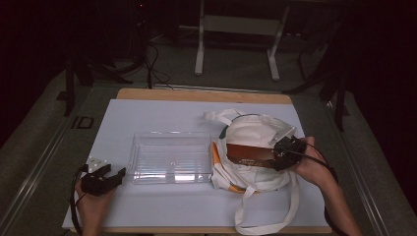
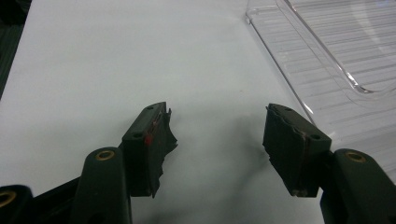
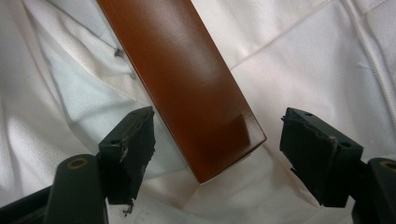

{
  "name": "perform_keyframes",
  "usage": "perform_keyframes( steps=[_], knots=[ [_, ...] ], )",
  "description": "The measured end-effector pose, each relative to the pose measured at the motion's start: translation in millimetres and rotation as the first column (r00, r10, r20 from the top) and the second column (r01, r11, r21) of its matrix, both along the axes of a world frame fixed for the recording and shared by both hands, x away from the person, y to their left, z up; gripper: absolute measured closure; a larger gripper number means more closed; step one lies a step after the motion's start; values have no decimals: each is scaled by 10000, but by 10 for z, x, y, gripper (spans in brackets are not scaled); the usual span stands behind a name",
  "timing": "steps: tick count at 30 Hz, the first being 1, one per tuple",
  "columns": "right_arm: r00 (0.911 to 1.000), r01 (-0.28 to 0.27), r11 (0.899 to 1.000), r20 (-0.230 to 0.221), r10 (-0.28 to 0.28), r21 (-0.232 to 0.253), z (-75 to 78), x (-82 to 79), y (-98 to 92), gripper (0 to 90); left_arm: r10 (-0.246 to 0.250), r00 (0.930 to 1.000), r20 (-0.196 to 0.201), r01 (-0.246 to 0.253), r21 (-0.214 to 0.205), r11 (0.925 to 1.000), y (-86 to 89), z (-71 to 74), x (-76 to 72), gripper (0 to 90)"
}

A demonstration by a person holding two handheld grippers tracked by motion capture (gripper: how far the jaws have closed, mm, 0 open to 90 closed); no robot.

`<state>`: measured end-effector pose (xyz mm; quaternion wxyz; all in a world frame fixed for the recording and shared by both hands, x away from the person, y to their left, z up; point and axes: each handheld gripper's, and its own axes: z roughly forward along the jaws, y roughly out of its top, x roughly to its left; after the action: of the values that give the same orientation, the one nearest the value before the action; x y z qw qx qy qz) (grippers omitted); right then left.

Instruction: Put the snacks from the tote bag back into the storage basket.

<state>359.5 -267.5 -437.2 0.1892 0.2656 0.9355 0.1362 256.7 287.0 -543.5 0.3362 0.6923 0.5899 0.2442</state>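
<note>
A brown box (image 3: 187,84) lying on a white cloth bag (image 1: 255,142) is bracketed by the parted right tongs (image 3: 217,149), seemingly for grasping, so closing is called for next, while the left tongs (image 2: 217,140) are held apart beside a clear tray (image 1: 169,157) on the surface (image 1: 147,113).

Dim room, grey floor (image 1: 236,64), white desk legs (image 1: 199,46), floor cables (image 1: 152,64)

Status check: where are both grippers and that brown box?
Left gripper open, idle beside clear tray. Right gripper open, fingers straddling brown box end, not clamped. Box lies on white bag. Nothing obstructing.
</note>
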Motion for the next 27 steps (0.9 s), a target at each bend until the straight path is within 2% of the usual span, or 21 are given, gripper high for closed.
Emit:
perform_keyframes(
  steps=[8,11,22,27],
  knots=[
    [9988,-280,9996,-406,277,-79,-12,62,50,248,-11,10000,-7,11,-10,10000,1,0,0,402],
    [9961,-532,9985,-711,521,-141,-29,97,81,240,-19,10000,0,19,-48,10000,3,-1,1,401],
    [9895,-926,9949,-1150,875,-396,-95,185,120,232,-39,10000,-12,39,-63,10000,5,0,2,399],
    [9833,-1108,9930,-1498,1034,-420,-118,255,133,230,-38,10000,-22,38,-72,10000,6,0,2,398]
  ],
)
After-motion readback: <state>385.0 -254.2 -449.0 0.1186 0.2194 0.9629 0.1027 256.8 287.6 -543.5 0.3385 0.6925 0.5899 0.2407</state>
